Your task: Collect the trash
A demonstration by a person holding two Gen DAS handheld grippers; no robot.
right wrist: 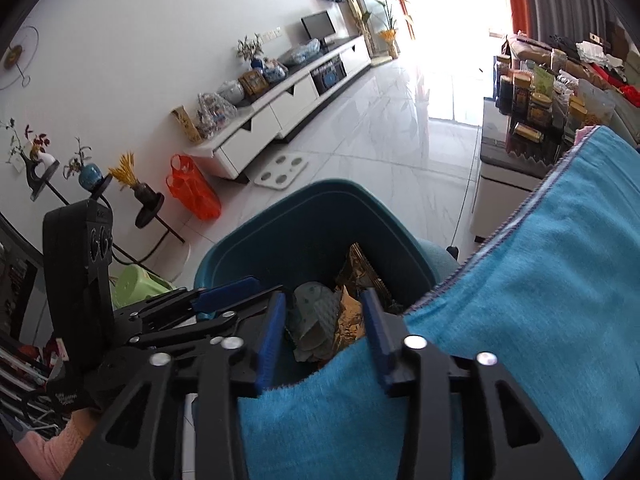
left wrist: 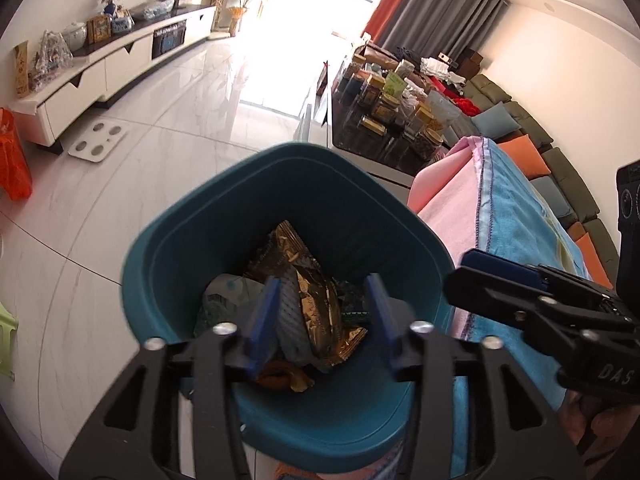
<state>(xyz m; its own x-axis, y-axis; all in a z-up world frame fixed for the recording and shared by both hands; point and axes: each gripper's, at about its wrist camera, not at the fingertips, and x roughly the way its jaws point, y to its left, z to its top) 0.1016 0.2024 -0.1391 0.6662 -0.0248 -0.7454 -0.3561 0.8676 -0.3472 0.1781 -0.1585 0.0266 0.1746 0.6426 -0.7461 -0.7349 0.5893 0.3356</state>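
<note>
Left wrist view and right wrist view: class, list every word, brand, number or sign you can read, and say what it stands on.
"DAS": on the black body of the right gripper, left wrist view.
Gold wrapper in the teal bin: print too crumpled to read.
Jars on the dark table: labels too small.
Nothing else readable.

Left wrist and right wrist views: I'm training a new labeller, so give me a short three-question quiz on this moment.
1. True or false: the bin holds wrappers.
2. What colour is the bin? A red, B teal, C white.
3. Which cloth colour lies beside the bin in the right wrist view?

Key: 1 true; 2 B; 3 blue.
</note>
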